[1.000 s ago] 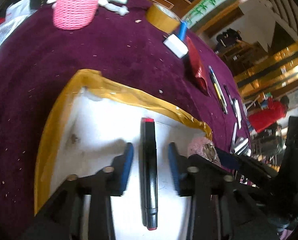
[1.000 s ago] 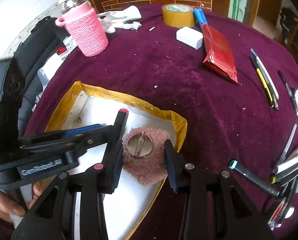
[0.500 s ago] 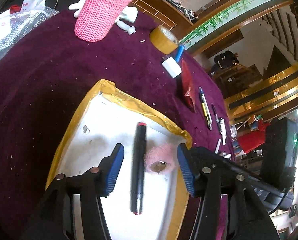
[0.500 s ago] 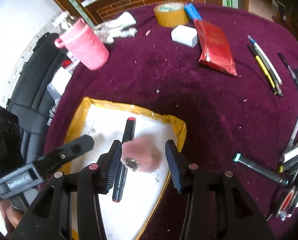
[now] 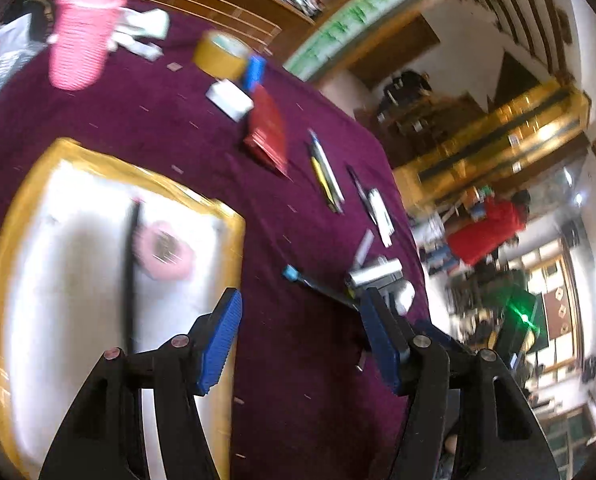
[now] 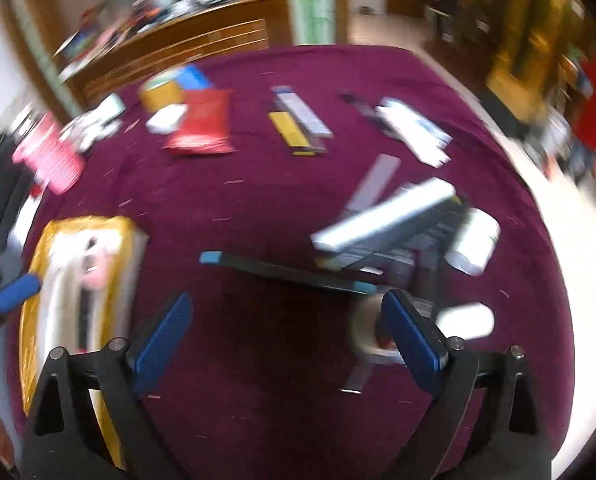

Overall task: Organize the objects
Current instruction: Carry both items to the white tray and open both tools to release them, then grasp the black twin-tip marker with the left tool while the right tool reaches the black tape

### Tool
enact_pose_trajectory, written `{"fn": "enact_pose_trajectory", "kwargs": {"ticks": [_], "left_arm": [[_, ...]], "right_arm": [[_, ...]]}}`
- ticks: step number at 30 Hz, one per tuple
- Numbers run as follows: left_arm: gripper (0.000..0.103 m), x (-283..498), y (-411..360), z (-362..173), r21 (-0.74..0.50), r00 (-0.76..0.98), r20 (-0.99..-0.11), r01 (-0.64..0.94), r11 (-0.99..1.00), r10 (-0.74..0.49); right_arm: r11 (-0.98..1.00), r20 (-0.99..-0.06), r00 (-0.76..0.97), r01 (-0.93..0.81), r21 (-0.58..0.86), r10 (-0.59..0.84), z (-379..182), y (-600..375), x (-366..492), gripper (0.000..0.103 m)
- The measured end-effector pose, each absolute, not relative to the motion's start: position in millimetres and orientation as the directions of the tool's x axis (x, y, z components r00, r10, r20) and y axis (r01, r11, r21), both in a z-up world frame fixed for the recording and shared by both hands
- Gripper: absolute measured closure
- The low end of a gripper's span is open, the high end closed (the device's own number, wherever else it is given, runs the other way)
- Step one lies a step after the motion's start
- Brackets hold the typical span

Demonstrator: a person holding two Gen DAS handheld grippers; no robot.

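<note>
A white tray with a yellow taped rim (image 5: 234, 240) (image 6: 42, 264) lies on the purple cloth. In it rest a black marker (image 5: 129, 272) and a pink fuzzy brooch (image 5: 163, 249) (image 6: 94, 270). My left gripper (image 5: 298, 344) hangs over the cloth just right of the tray, its jaws opening with nothing between them. My right gripper (image 6: 286, 340) is wide and still opening, empty, above bare cloth. Just beyond it lies a black marker with blue ends (image 6: 286, 274) (image 5: 318, 286), beside a heap of pens and white tubes (image 6: 398, 220). Both views are blurred.
Along the far side sit a pink knitted cup (image 5: 84, 36) (image 6: 48, 156), a tape roll (image 5: 218, 54), a white eraser (image 5: 229, 98), a red packet (image 5: 268, 130) (image 6: 204, 124) and scattered pens (image 5: 326, 172) (image 6: 298, 124). A person in red (image 5: 486, 228) is beyond the table edge.
Both grippers lifted away from the tray and swung right over the cloth. The right one let go of the pink brooch, which now lies in the tray beside the marker, and opened wide.
</note>
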State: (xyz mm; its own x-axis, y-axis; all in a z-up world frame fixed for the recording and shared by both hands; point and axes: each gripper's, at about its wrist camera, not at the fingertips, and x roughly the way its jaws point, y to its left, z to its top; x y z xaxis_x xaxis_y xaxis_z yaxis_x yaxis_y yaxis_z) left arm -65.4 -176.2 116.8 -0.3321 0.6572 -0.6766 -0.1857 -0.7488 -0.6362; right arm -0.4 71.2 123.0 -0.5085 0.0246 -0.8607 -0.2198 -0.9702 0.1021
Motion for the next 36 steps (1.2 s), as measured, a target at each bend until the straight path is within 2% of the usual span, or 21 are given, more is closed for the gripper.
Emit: {"fn": "enact_pose_trajectory", "kwargs": {"ticks": [5,10,13,16,19,24,27,28,31,33,35,36], "left_arm": [[0.047,-51.2,-118.6,106.8,-0.594,-0.282,-0.726,-0.202,-0.779,0.627],[0.047,-47.6,-66.8,86.2,-0.517,-0.255,-0.792,-0.203,-0.831,0.555],[0.047,-48.4,-41.7,83.7,-0.480,-0.262,-0.797,-0.270,-0.835,0.543],[0.047,-47.8,-8.1,88.8,-0.329,-0.294,-0.825,-0.445,-0.833,0.483],[0.047,-43.9,30.9,83.5,-0.119,-0.334,-0.859,-0.606,-0.786,0.388],[0.047,-58.6,70.8,54.4,0.098,-0.366,-0.895,-0.718,-0.689,0.254],[0.044,-77.7,72.2,28.8,0.092,-0.302,-0.934,-0.722,-0.685,0.193],[0.045,-80.8,67.5,28.3,0.065,-0.293,-0.931,-0.717,-0.694,0.216],[0.051,-82.7,55.7,27.0,-0.036,-0.196,-0.951,-0.696,-0.717,0.238],[0.056,-70.7,54.0,28.9,-0.010,-0.195,-0.957,-0.716,-0.698,0.214],[0.083,-61.6,49.4,32.8,-0.052,-0.155,-0.962,-0.709,-0.703,0.227],[0.087,-59.0,47.7,33.5,-0.077,-0.134,-0.962,-0.704,-0.706,0.240]], "right_arm": [[-0.917,-0.862,-0.504,-0.362,0.165,0.044,110.0,156.4,33.9,0.007],[-0.898,-0.876,-0.482,-0.388,0.207,0.006,97.9,220.6,50.9,0.007],[-0.895,-0.873,-0.487,-0.393,0.211,0.008,98.8,248.3,61.6,0.007],[-0.887,-0.873,-0.488,-0.401,0.228,-0.003,97.3,272.2,68.3,0.007],[-0.877,-0.876,-0.482,-0.406,0.255,-0.031,92.3,291.9,70.9,0.007],[-0.881,-0.875,-0.482,-0.395,0.262,-0.045,88.9,308.0,75.7,0.007],[-0.874,-0.882,-0.468,-0.406,0.267,-0.052,84.7,313.9,78.0,0.007],[-0.874,-0.884,-0.465,-0.404,0.269,-0.057,83.7,314.7,78.4,0.007],[-0.879,-0.885,-0.460,-0.393,0.269,-0.066,81.1,315.0,80.5,0.007],[-0.878,-0.886,-0.457,-0.388,0.279,-0.079,78.6,314.6,78.8,0.007],[-0.881,-0.886,-0.454,-0.377,0.285,-0.093,76.8,310.9,75.2,0.007],[-0.884,-0.885,-0.454,-0.368,0.289,-0.100,76.7,307.7,72.4,0.007]]}}
